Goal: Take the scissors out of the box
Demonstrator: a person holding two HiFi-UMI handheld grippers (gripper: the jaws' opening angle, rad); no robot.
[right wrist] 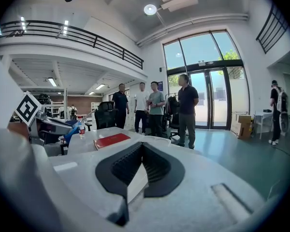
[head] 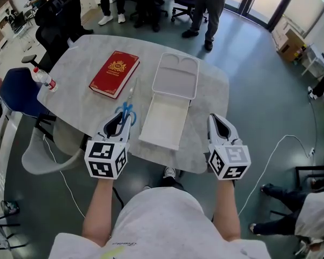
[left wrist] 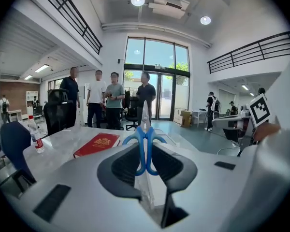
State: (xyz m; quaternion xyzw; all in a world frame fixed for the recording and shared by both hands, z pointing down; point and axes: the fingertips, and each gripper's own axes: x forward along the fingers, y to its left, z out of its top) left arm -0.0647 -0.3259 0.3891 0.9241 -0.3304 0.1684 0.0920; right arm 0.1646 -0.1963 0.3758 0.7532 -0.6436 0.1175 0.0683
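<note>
Left gripper [head: 121,122] is clamping the scissors [head: 127,110] by the blue handle loops, with the blades running out ahead of the jaws and away from me. The scissors are already clear of the box [head: 163,124], sitting left of it and between it and the red book [head: 114,73], apparently held up off the table [head: 75,63]. The box is lying open with its lid folded back on the far side, and it looks empty. Main risk as I'm judging it: I'm only gripping the loops, so the whole blade length is hanging out front unsupported. A quick wrist turn or a tap against the book or the box rim could swing the scissors in the pads or pull them loose. The loops could also slide past each other under the squeeze and let the blades open. The tips are pointing across the table toward the people standing beyond it, so a slip would be going the wrong way. Putting them down too close to the near edge could send them off the table. Pose: my left forearm is reaching forward, with that gripper tilting slightly down. Right gripper [head: 216,118] is hanging alongside on the right of the box near the table's near edge, aimed much the same way, its jaws pressed together on nothing.
</note>
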